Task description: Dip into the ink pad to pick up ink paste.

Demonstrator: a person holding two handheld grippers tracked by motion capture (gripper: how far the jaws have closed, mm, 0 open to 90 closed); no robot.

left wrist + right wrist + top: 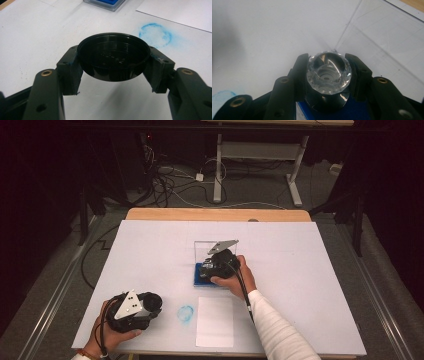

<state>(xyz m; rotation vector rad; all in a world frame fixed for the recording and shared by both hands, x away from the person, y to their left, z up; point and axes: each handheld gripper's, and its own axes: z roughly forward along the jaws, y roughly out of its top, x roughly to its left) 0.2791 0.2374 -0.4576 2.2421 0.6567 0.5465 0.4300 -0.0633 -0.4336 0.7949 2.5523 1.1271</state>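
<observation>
Left gripper (150, 301): your jaws are clamped on a round black lid (113, 57), one pad pressing each side of its rim.
Black lid: it sits level between your fingertips with its hollow side up, raised lettering faintly visible inside; it hangs clear above the white table cover (150, 255).
Beyond the left gripper: a smudged blue ring stain (155, 34) lies on the cover just past the lid and off to one side; a white sheet of paper (215, 321) lies beside that stain.
Right gripper (216, 262): your jaws are closed tight on a stamp with a clear faceted knob (328, 72), gripping it on both sides.
Stamp: it stands upright between your pads, the glassy knob toward the camera and a black round body (325, 101) below it.
Under the right gripper: the black body rests down on a blue ink pad (200, 279) in a clear tray.
Past the right gripper: the clear lid of the tray (384, 42) stands open just behind the stamp.
Hands: your left hand (107, 332) is near your edge of the table, your right hand (237, 277) is out over its middle, well apart.
</observation>
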